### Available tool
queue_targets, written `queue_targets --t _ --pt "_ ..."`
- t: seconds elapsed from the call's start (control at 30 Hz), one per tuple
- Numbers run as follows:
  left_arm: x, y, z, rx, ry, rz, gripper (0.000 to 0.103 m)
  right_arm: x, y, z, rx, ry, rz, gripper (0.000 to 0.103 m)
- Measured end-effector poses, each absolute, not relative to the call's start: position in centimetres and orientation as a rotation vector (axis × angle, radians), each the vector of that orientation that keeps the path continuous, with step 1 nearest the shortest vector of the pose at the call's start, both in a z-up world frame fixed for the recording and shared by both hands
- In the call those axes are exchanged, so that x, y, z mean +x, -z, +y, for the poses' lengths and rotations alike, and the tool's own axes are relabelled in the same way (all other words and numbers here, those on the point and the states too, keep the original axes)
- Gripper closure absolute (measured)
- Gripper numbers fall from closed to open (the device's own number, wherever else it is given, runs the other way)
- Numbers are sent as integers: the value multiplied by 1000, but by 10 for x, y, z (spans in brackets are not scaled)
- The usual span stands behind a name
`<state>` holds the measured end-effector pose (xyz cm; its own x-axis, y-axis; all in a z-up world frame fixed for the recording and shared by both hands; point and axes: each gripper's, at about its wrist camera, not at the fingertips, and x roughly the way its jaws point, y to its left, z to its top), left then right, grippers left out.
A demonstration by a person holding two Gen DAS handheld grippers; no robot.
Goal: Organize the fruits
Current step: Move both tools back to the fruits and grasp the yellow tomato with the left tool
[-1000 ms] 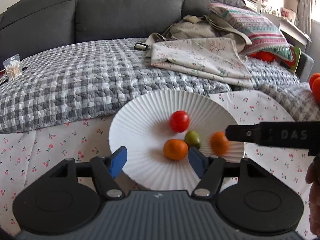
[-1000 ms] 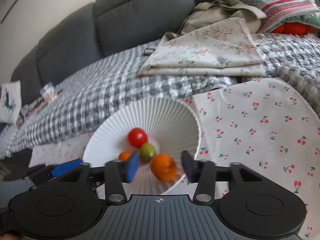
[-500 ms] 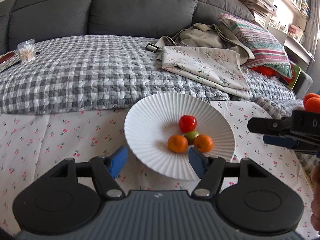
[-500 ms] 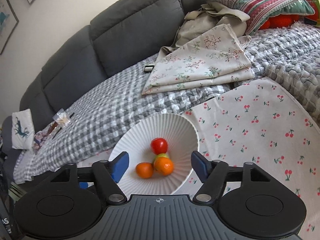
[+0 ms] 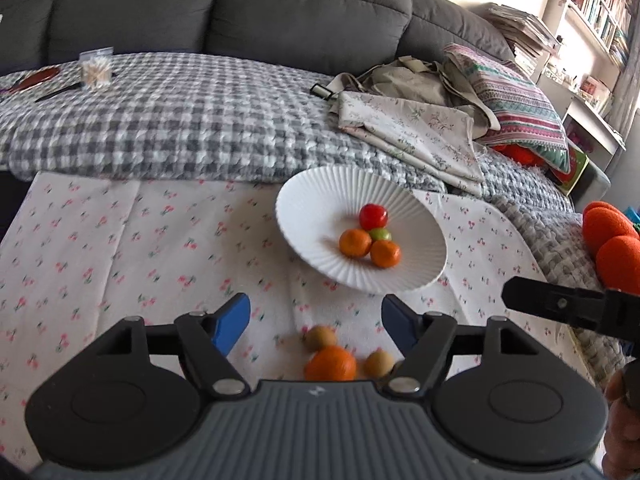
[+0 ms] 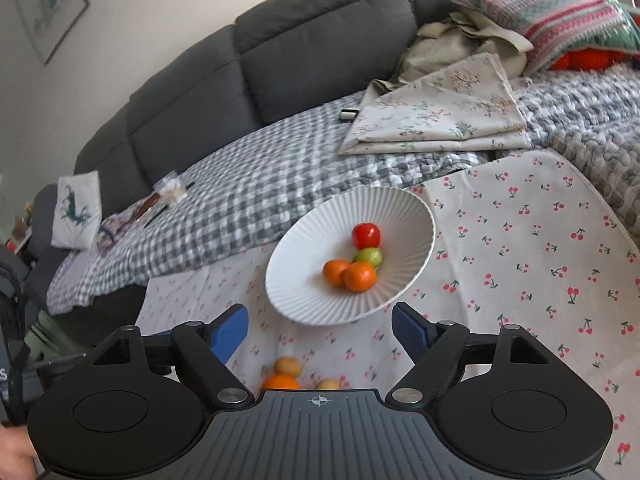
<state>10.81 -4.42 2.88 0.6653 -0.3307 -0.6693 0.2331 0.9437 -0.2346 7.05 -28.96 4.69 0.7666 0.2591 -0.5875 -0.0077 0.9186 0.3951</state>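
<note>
A white ribbed plate on the cherry-print cloth holds a red fruit, a green fruit and two oranges. Nearer me on the cloth lie an orange and two small tan fruits. My left gripper is open and empty above these loose fruits. My right gripper is open and empty, in front of the plate; its arm shows at the right of the left wrist view.
A grey checked blanket and folded floral cloths lie on the dark sofa behind. A striped pillow is at the back right. Orange foam balls sit at the right edge. A small bag lies at the far left.
Both grippers have pulled back and up from the plate. The right gripper let go of an orange, which now rests on the plate. Loose fruits on the cloth have come into view.
</note>
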Motion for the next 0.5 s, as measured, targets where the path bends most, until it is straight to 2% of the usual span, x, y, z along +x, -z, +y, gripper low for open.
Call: queue_targets --t 0.2,0.5 --pt "87 -23 -25 -158 301 796 25 52 -37 -283 375 -159 725 21" --pt "74 6 -35 -48 327 879 27 49 -17 -269 335 -163 805 21"
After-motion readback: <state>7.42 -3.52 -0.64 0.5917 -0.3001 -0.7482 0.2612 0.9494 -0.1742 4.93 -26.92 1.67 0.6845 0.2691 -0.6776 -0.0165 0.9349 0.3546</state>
